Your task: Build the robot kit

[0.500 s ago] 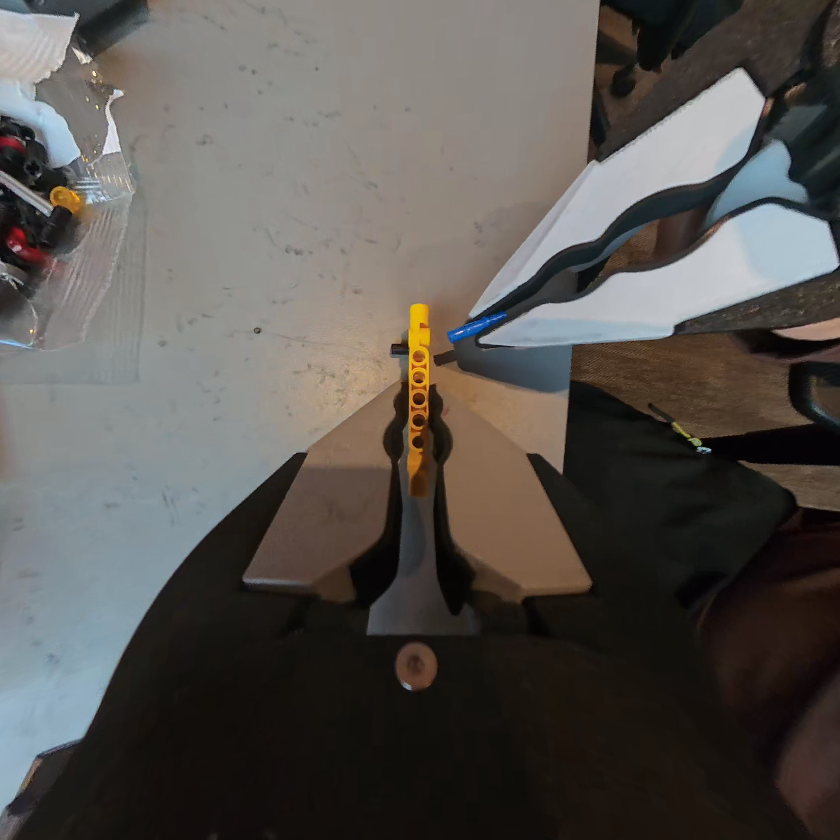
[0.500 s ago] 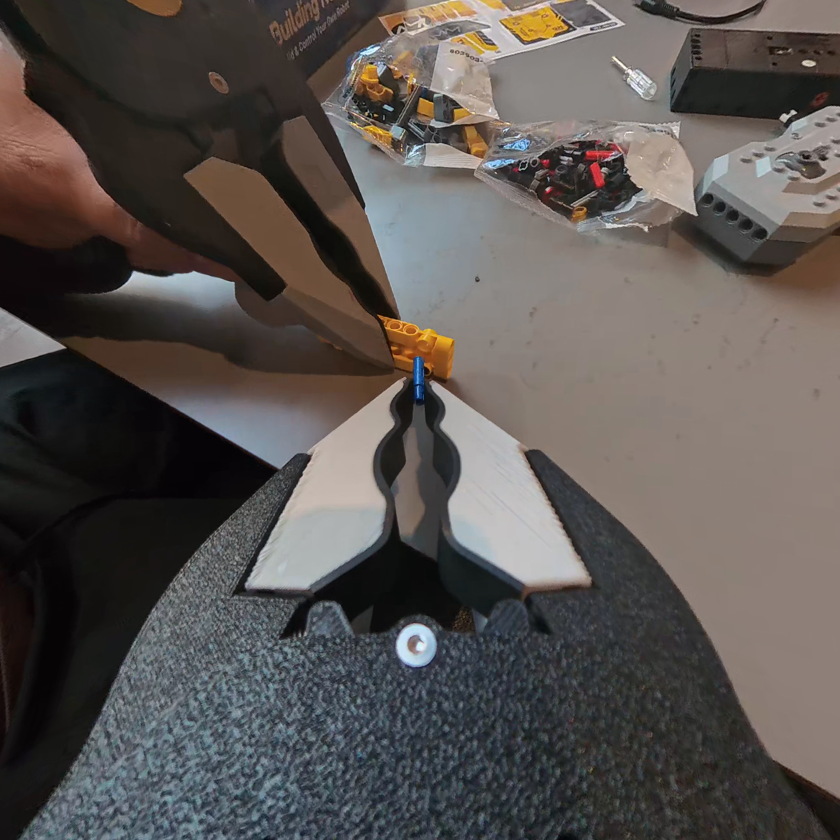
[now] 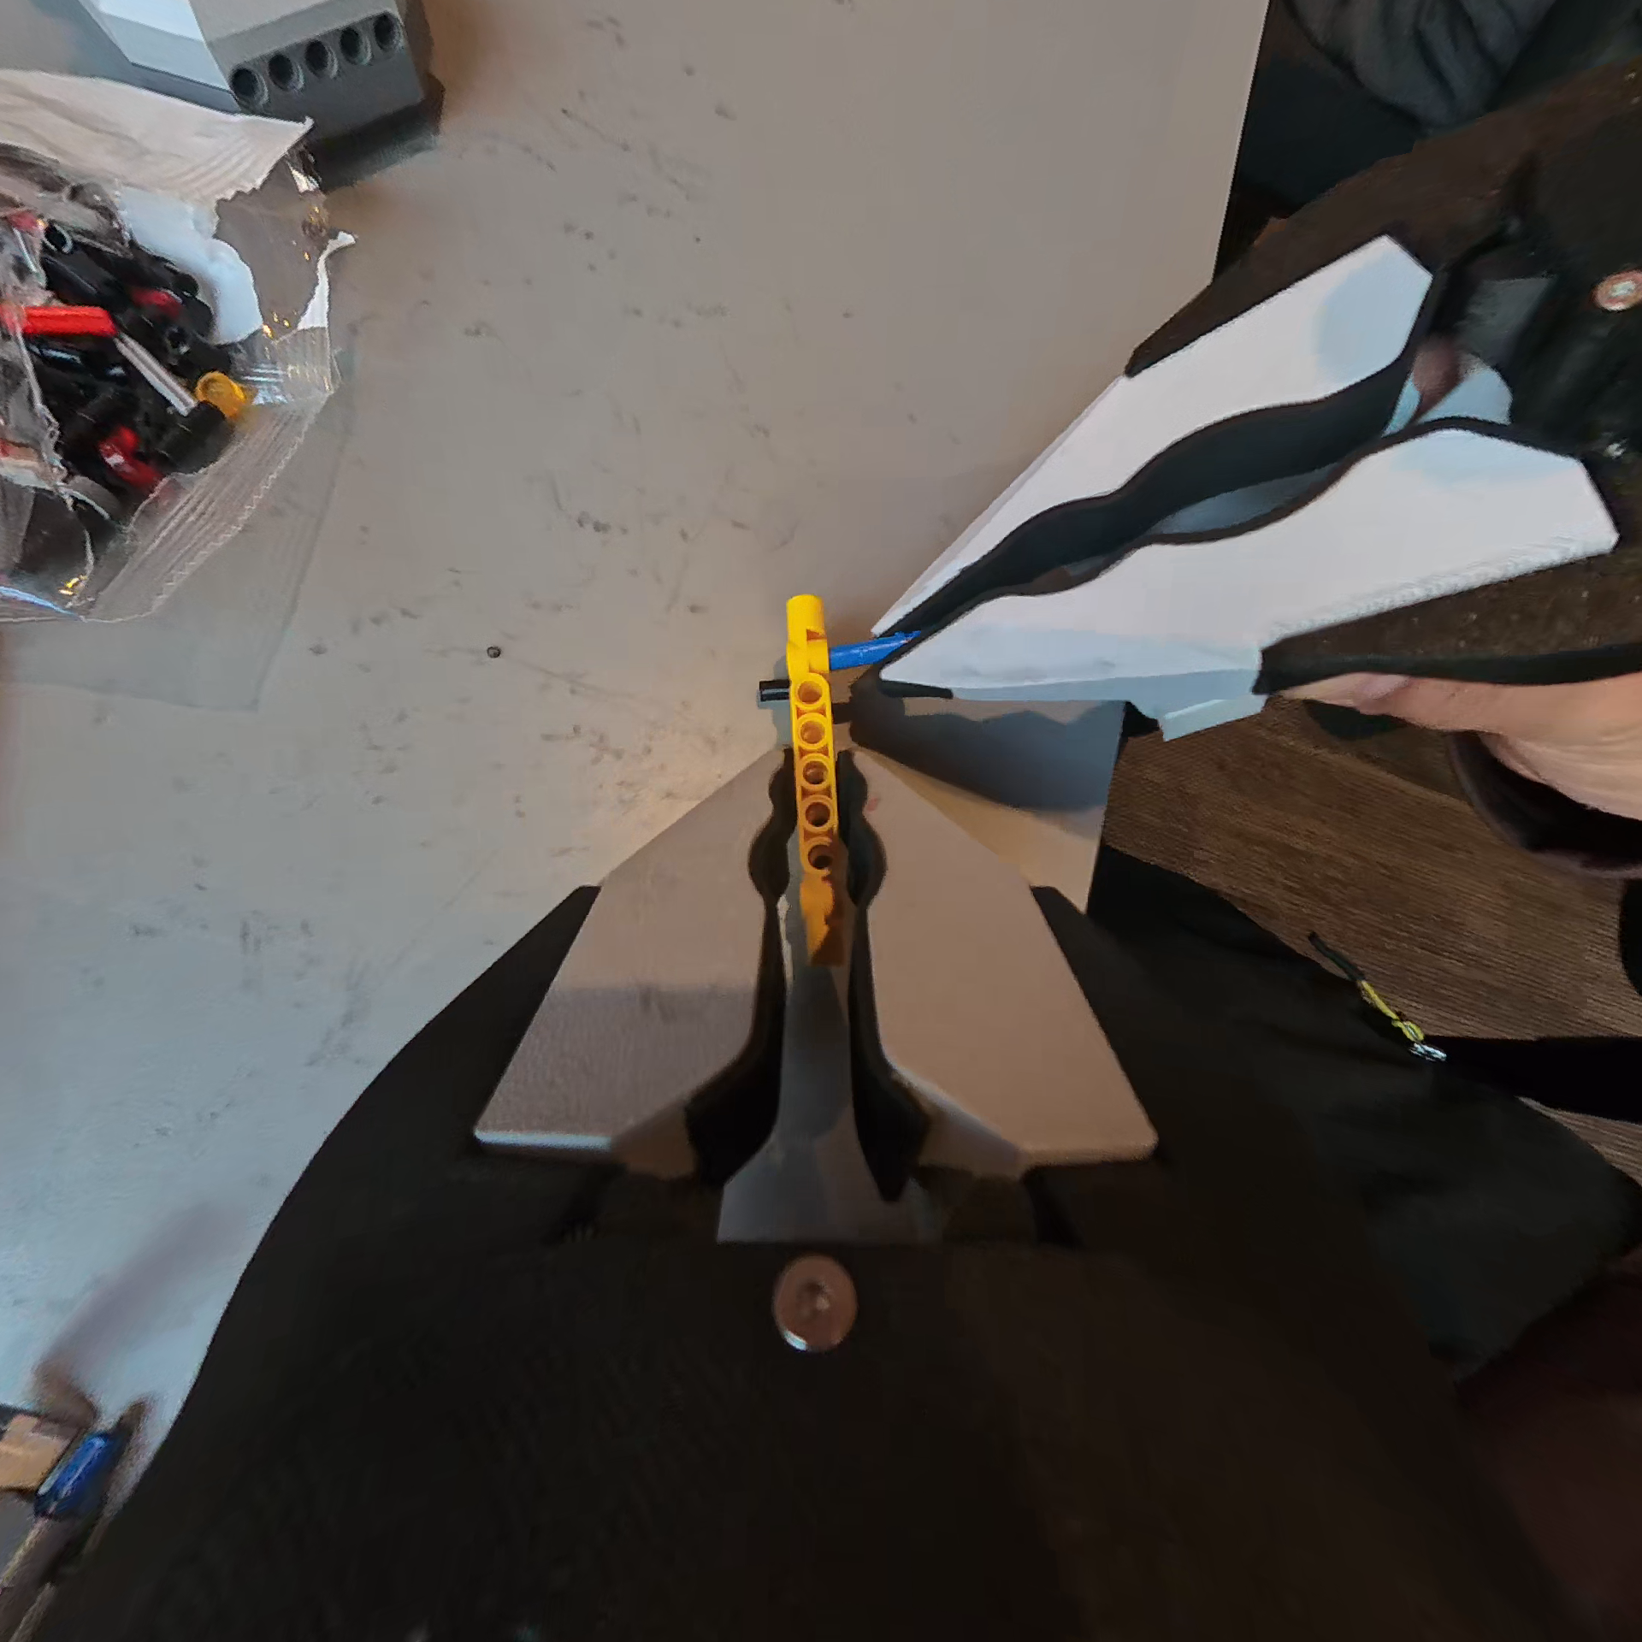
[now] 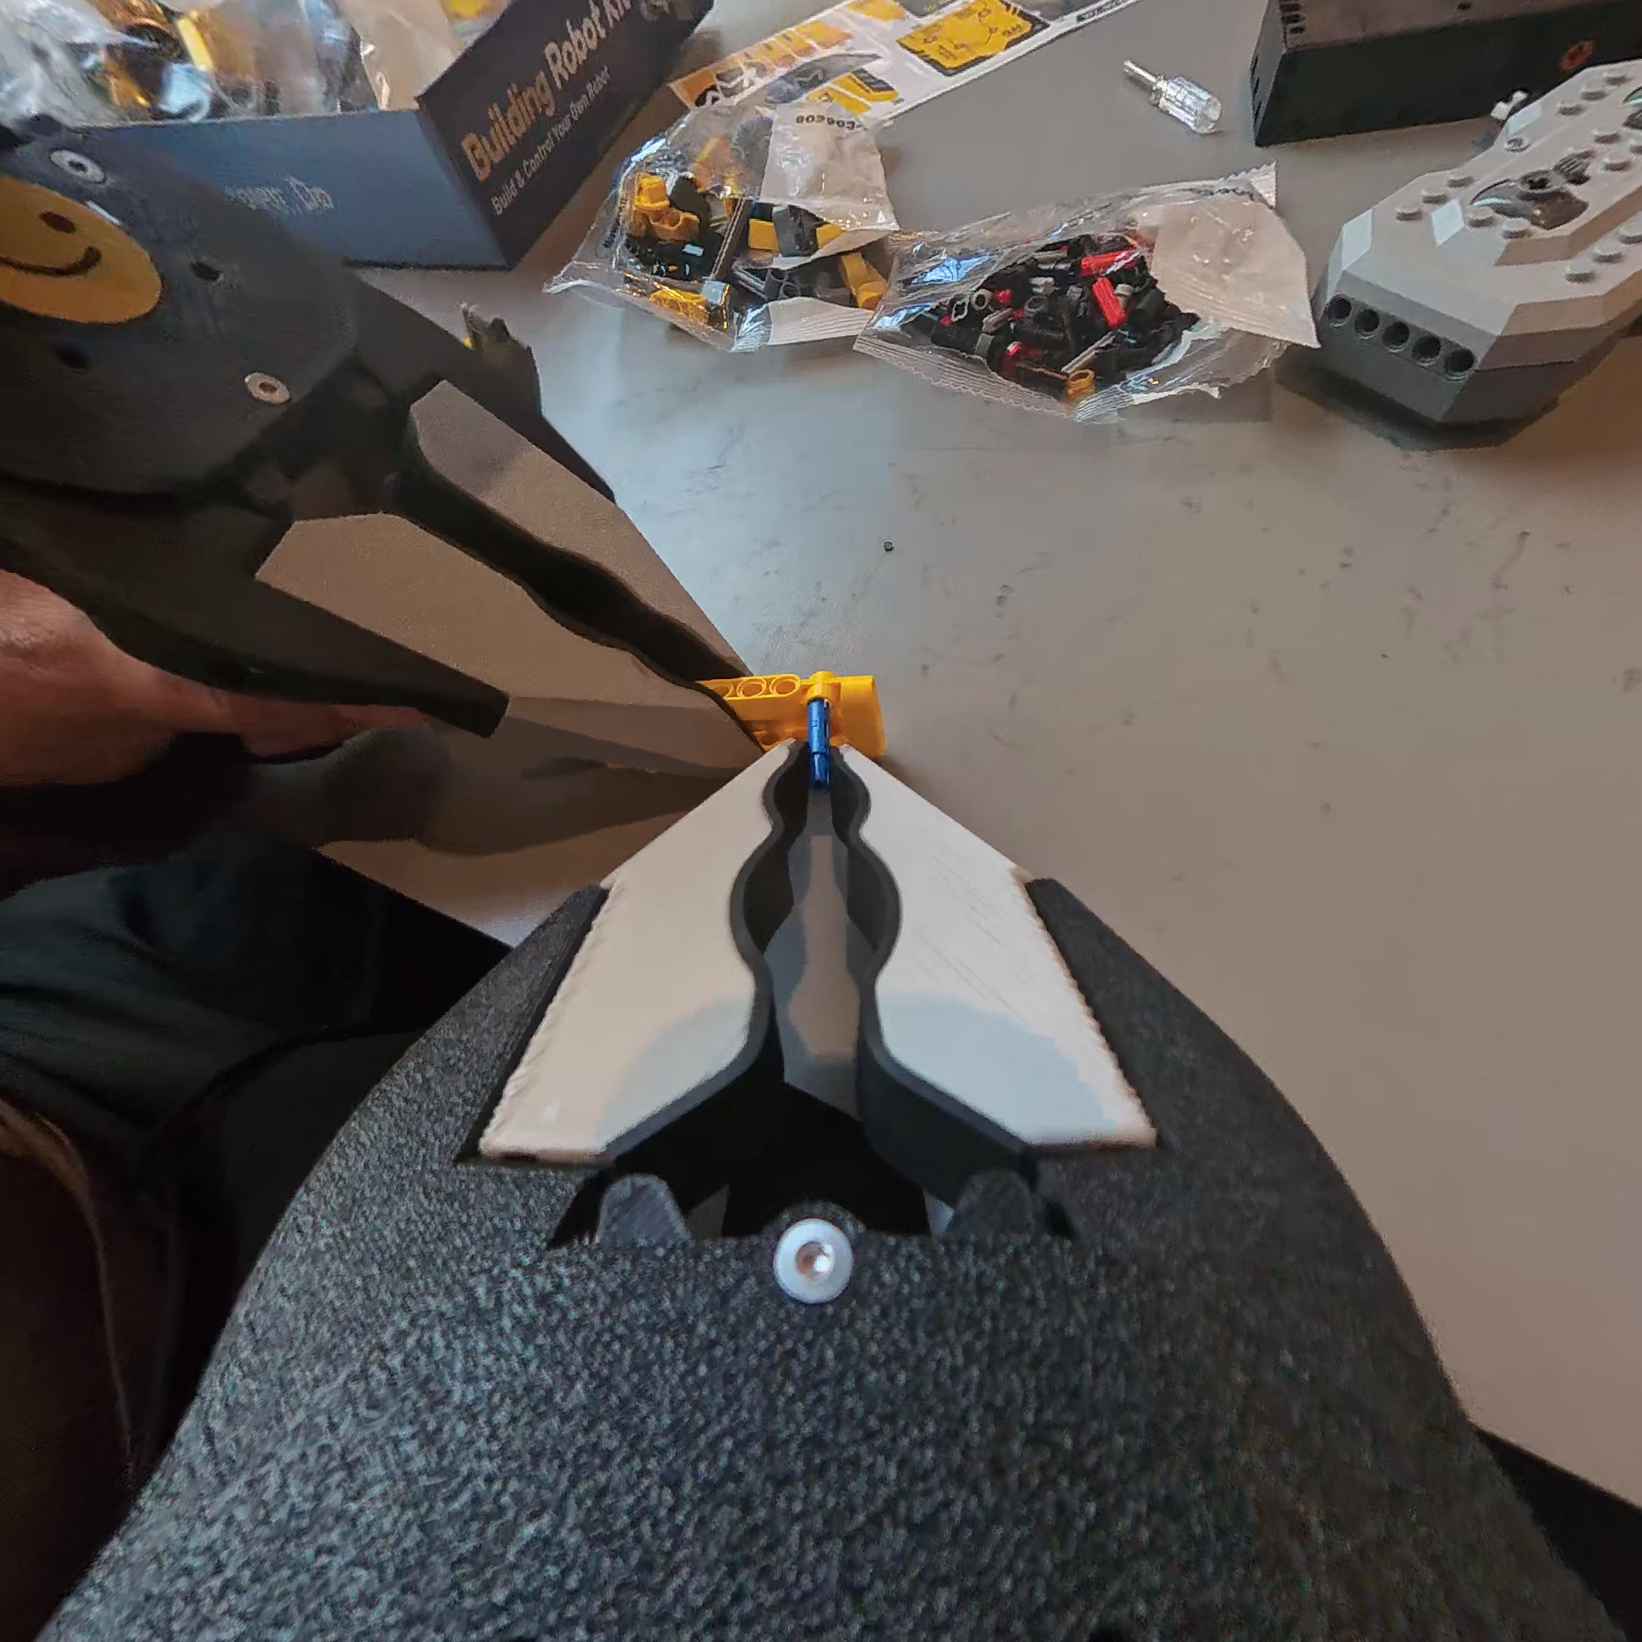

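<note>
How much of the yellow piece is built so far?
Done: a black pin already sits through the yellow beam. In hand: left gripper holds the beam, right gripper presses a blue pin into it. Left: bags of parts remain unused.

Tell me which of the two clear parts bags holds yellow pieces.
The left bag, nearest the dark box; the right bag, beside the grey block, holds mostly black and red pieces.
</note>
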Action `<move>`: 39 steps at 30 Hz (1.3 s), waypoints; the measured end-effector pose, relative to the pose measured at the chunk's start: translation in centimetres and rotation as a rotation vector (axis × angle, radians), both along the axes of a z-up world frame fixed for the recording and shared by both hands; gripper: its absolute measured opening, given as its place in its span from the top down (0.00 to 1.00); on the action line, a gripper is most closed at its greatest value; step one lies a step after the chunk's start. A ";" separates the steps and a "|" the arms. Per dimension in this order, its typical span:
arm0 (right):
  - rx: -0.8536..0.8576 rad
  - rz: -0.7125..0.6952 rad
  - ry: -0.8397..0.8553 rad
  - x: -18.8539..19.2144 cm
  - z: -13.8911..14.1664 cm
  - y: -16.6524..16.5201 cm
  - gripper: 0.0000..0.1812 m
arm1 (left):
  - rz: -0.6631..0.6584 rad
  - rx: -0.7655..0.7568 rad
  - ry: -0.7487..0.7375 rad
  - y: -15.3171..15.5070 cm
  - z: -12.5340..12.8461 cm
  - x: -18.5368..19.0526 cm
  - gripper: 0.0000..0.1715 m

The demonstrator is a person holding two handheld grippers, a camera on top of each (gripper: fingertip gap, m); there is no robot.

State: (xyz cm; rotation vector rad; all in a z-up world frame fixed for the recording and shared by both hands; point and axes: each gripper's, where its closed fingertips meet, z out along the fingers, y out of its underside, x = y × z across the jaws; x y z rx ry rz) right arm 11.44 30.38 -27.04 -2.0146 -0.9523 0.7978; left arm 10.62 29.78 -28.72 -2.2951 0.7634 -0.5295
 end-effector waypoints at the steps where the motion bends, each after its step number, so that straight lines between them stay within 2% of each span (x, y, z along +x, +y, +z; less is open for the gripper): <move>1: -0.015 -0.001 0.012 0.0 0.0 0.0 0.98 | 0.001 0.017 0.015 0.0 0.0 0.0 0.97; 10: -0.137 -0.017 0.110 -0.1 -0.1 0.0 0.98 | 0.018 0.099 0.103 0.2 -0.1 -0.2 0.97; 20: -0.312 -0.067 0.289 0.0 0.2 0.5 0.98 | 0.070 0.055 -0.001 0.7 0.1 0.1 0.97; 30: -0.406 -0.075 0.365 -0.6 0.3 0.3 0.98 | 0.076 0.095 0.050 0.6 0.1 -0.5 0.97; 34: -0.508 -0.085 0.471 -0.8 0.8 0.4 0.98 | 0.093 0.080 -0.022 0.7 0.6 -0.5 0.97; 39: -0.543 -0.071 0.510 -1.1 1.1 0.3 0.98 | 0.090 0.017 -0.136 0.5 1.0 -0.5 0.97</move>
